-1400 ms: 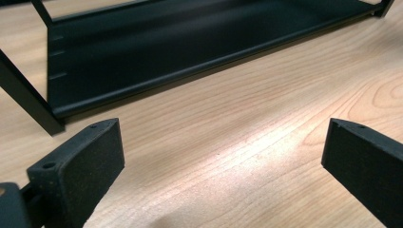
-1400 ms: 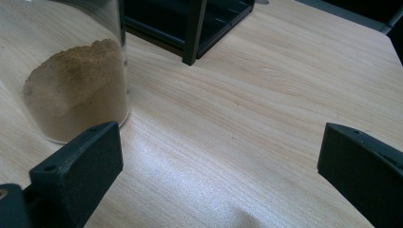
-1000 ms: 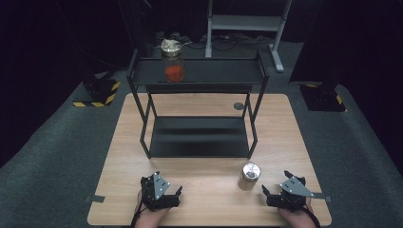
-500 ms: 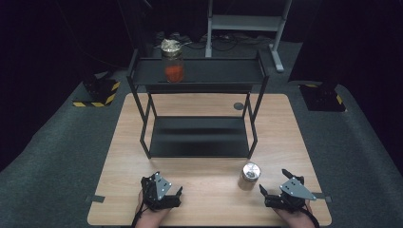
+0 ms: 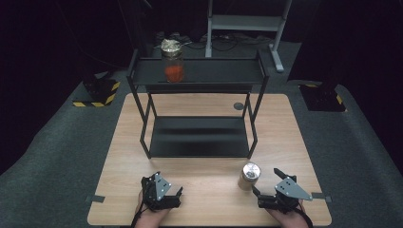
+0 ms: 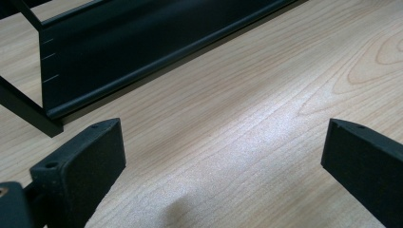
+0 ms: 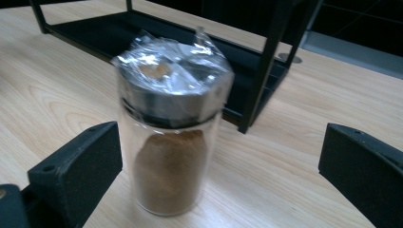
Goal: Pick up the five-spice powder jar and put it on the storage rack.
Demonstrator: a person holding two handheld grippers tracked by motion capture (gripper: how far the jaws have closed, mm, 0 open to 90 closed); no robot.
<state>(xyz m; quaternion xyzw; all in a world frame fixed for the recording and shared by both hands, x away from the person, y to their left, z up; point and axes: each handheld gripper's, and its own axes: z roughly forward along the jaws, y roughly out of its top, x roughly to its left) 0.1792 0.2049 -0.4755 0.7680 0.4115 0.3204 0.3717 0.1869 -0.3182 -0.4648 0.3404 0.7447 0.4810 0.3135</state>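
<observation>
Two jars: one of brown powder (image 5: 249, 175), one of red contents (image 5: 173, 62). One black shelf rack (image 5: 199, 76). Two grippers, left (image 5: 164, 194) and right (image 5: 278, 192).

right claw (image 5: 264, 188) edged left toward brown-powder jar (image 5: 249, 175), jaws wide

Table (image 5: 285, 142): pale wood with visible grain. Shelf rack (image 5: 199, 137): black frame, 2 black trays. Jar on the upper tray (image 5: 173, 61): clear glass, orange-red contents, shiny crinkled wrap over the top. Jar on the table (image 7: 171, 137): clear glass, brown powder, silver cap under transparent film. Left gripper (image 5: 164, 194) and right gripper (image 5: 273, 187): black bodies, grey plates. Floor (image 5: 57, 156): dark grey. Floor block (image 5: 97, 92): black with yellow-and-black hazard stripes.
</observation>
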